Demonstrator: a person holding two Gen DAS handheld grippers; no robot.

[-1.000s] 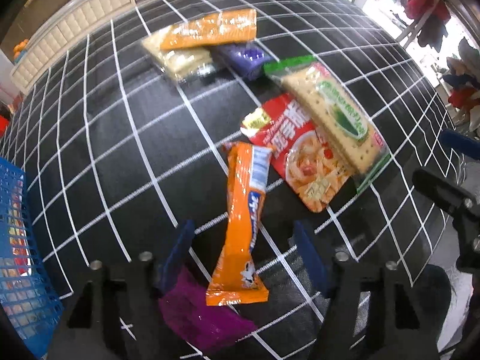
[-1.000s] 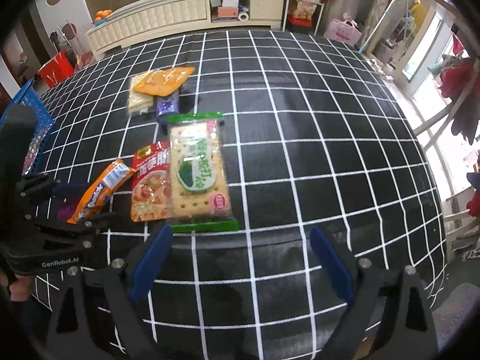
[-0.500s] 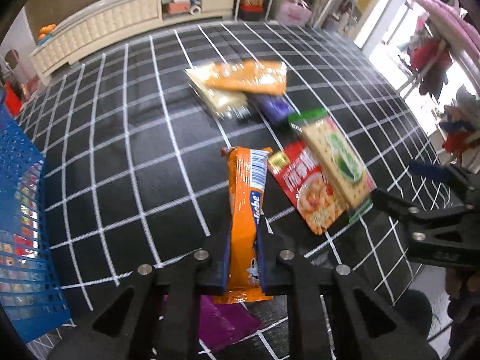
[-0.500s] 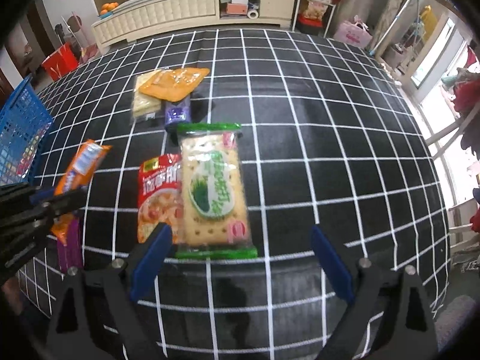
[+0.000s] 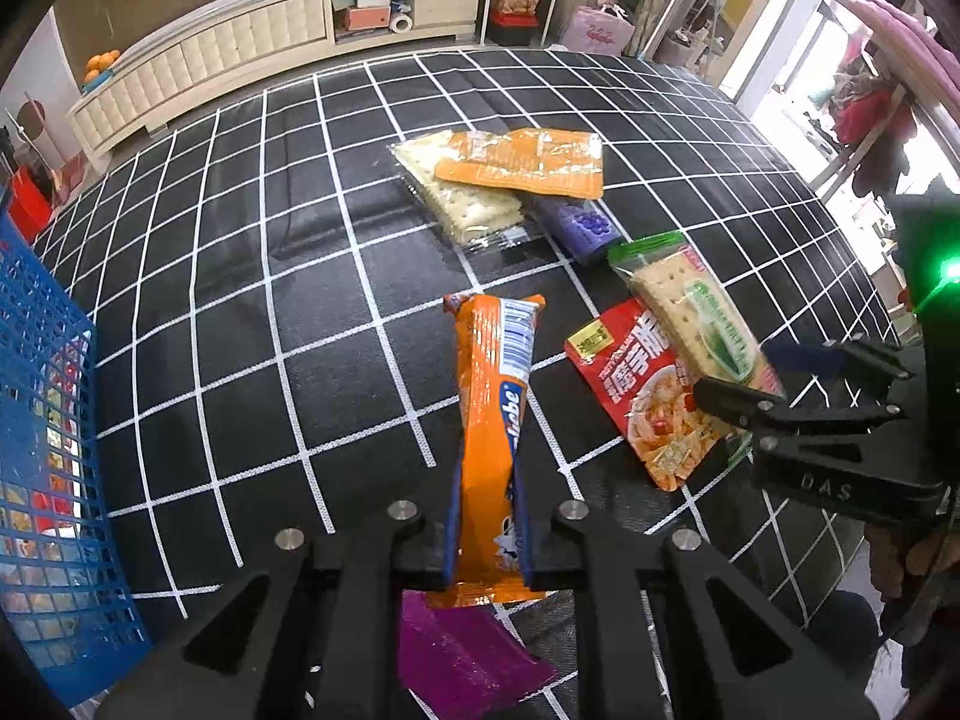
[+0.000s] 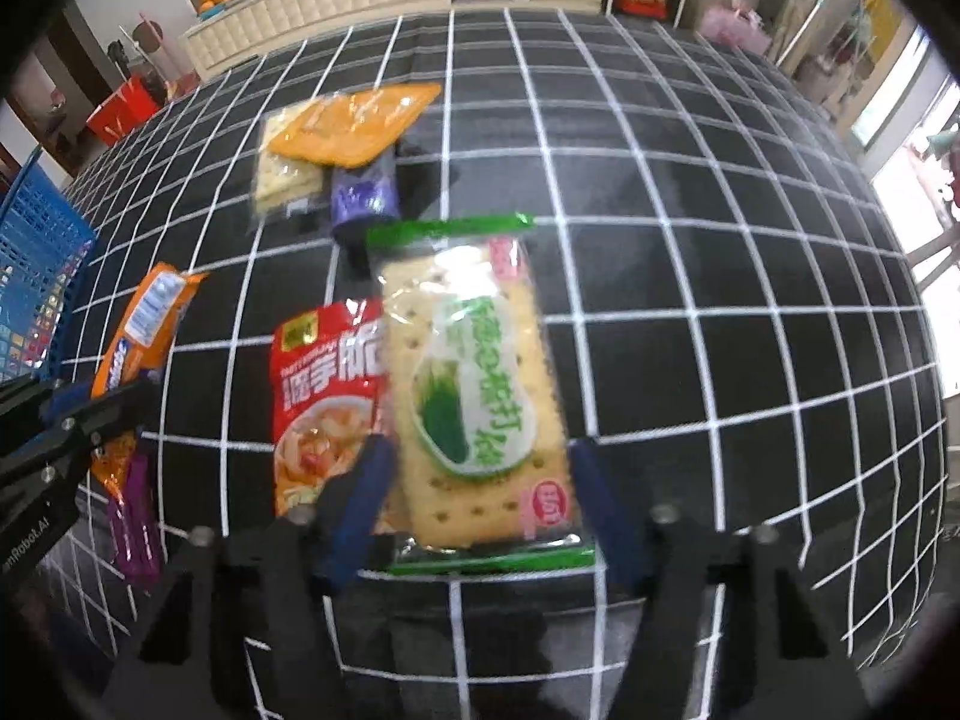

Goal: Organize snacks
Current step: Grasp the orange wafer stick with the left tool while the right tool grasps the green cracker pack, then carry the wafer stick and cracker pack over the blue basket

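My left gripper [image 5: 487, 534] is shut on the lower end of a long orange snack packet [image 5: 493, 396] and holds it above the black checked tablecloth. A magenta packet [image 5: 465, 660] lies under it. My right gripper [image 6: 480, 480] is open, its blue fingers on either side of the green cracker pack [image 6: 477, 396], which partly overlaps a red noodle packet [image 6: 324, 396]. The green pack [image 5: 699, 312] and red packet [image 5: 642, 396] also show in the left wrist view. Farther back lie a clear cracker pack [image 5: 462, 192], an orange pouch [image 5: 528, 162] and a purple packet [image 5: 576, 228].
A blue mesh basket [image 5: 42, 468] with snacks inside stands at the table's left edge. A white sideboard [image 5: 240, 48] runs behind the table. The table's near edge is just below both grippers.
My left gripper closed on the orange packet and lifted it. My right gripper moved forward and down over the green cracker pack, its fingers narrowing around it.
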